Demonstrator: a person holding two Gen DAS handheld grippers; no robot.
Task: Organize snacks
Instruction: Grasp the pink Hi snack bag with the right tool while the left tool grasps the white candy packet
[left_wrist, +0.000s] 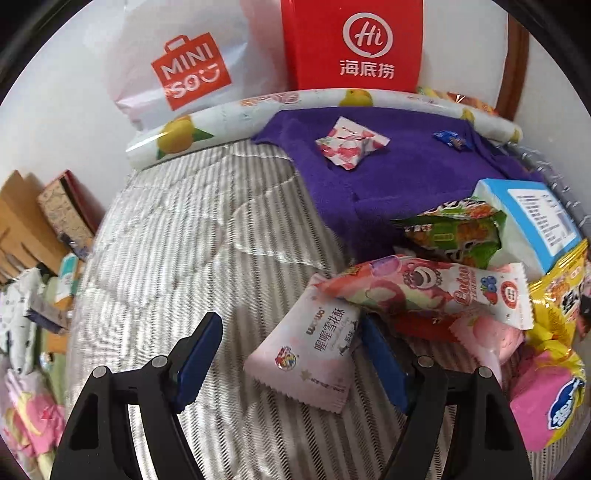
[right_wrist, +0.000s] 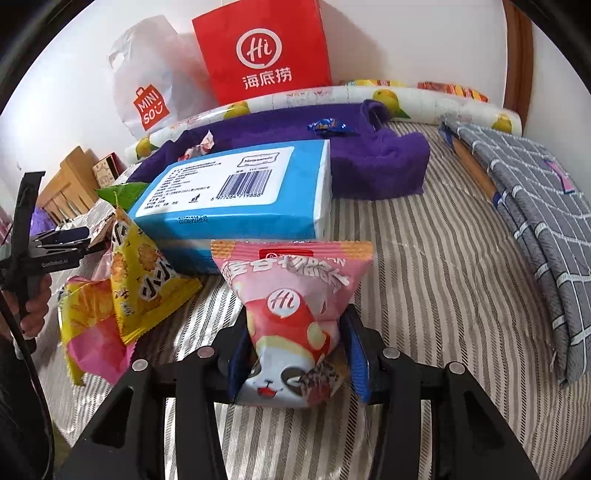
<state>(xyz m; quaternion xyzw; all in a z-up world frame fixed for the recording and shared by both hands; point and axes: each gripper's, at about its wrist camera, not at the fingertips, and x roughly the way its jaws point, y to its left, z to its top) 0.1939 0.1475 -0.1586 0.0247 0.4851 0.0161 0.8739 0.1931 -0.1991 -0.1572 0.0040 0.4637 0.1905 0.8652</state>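
My left gripper (left_wrist: 291, 350) is open over the striped bed cover. A pale pink snack packet (left_wrist: 310, 354) lies between its fingers, close to the right finger (left_wrist: 380, 358) and apart from the left one. Just beyond it is a pile with a pink Lotso packet (left_wrist: 436, 291), a green packet (left_wrist: 454, 229) and yellow bags (left_wrist: 557, 291). My right gripper (right_wrist: 295, 325) is shut on a pink Hi snack bag (right_wrist: 291, 288), pinched at its waist and standing up between the blue pads. A small pink-white packet (left_wrist: 349, 146) and a blue candy (left_wrist: 450, 139) lie on the purple towel (left_wrist: 388, 184).
A blue tissue pack (right_wrist: 236, 192) lies ahead of the right gripper, with yellow bags (right_wrist: 144, 280) to its left. Against the wall stand a red Hi paper bag (right_wrist: 266, 51), a Miniso plastic bag (right_wrist: 147, 99) and a lemon-print roll (right_wrist: 424, 99). Folded grey plaid cloth (right_wrist: 535, 221) lies at the right.
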